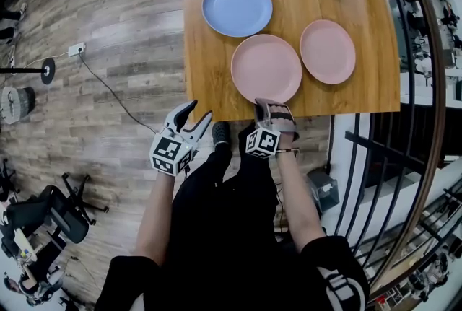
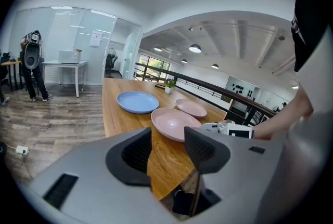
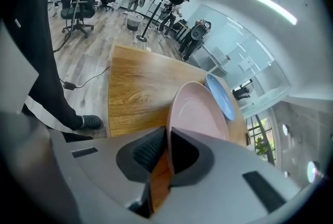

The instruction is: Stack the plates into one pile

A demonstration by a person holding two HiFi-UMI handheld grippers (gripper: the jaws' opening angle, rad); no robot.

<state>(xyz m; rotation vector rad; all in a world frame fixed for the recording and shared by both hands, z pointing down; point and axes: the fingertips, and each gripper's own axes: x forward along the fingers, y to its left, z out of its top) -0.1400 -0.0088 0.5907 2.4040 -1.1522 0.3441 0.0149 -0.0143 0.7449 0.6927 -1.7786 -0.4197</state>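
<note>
In the head view, the right gripper (image 1: 271, 107) holds the large pink round plate (image 1: 266, 68) only by its near rim, so I think a lift could let it tip, slip out, or knock the smaller pink round plate (image 1: 327, 51) just beside it. In the left gripper view, the left gripper (image 2: 166, 150) has its jaws wide apart with nothing between, and all the plates lie ahead of them. In the right gripper view, the jaws are almost together, pinching that thin rim, with the blue round plate (image 3: 221, 95) beyond.
</note>
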